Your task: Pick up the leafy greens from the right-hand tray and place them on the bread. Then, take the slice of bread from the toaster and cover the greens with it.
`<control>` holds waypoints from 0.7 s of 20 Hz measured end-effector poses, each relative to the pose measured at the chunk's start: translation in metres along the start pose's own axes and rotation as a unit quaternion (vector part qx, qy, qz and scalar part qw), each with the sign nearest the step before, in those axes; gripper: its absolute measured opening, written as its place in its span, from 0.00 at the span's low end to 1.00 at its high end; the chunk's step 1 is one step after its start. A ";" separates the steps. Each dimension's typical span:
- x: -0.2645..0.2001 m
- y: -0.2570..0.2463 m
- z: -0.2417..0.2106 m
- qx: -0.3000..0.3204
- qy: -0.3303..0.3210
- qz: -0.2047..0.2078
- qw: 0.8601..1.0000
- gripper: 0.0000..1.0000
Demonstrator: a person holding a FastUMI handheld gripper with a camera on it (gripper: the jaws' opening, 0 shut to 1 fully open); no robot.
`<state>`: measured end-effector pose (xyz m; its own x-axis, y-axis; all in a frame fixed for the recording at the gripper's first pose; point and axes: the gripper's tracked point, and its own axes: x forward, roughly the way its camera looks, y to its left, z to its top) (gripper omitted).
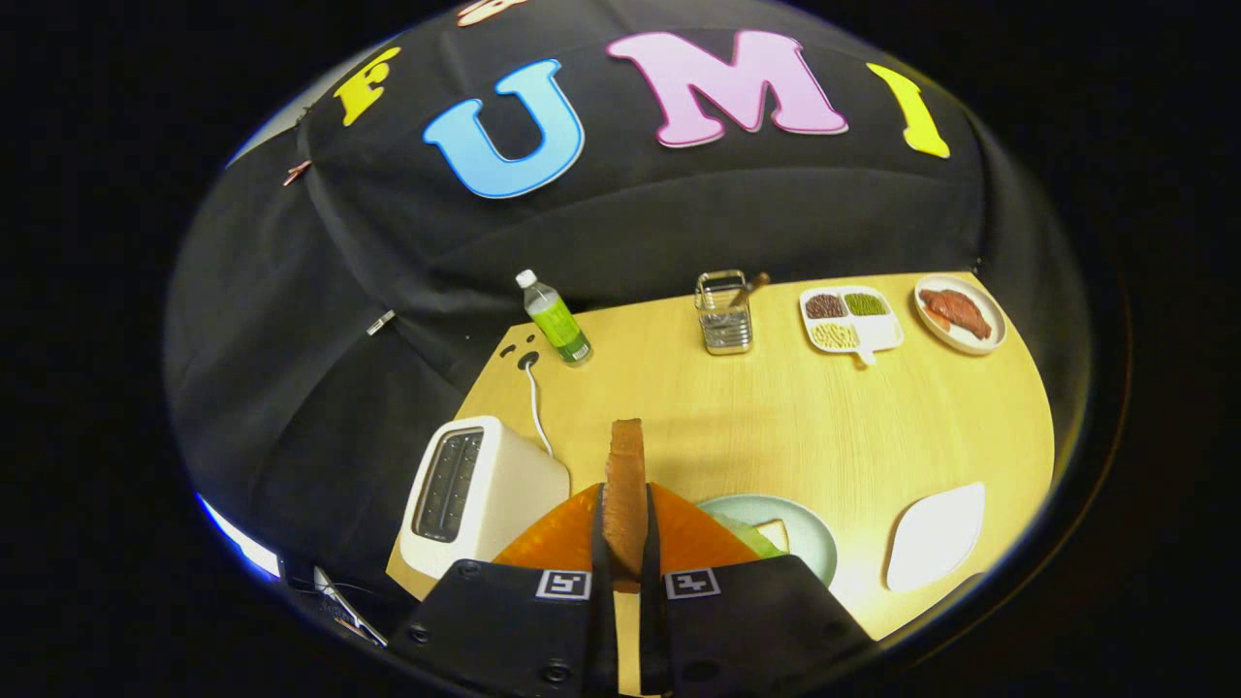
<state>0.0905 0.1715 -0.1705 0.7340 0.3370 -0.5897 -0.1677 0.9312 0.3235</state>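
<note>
A slice of toasted bread stands on edge between my fingers, its top sticking out beyond them. My gripper is shut on it, above the table. The white toaster sits just left of the fingers, its slots dark. To the right of the fingers lies a pale green plate with leafy greens on a bread slice, partly hidden behind the right finger. Further right lies a white leaf-shaped tray with nothing on it.
At the table's back stand a green bottle, a wire holder, a white divided dish with small foods and a plate with meat. The toaster's white cord runs to a socket.
</note>
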 end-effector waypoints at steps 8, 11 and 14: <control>0.023 -0.040 -0.055 0.045 0.059 0.028 0.997 0.13; 0.032 -0.054 -0.068 0.034 0.071 0.023 0.997 0.13; 0.037 -0.070 -0.077 0.037 0.079 0.015 0.996 0.13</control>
<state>0.0782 0.1294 -0.2720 0.6153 0.3871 -0.6867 -0.1343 0.9099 0.3925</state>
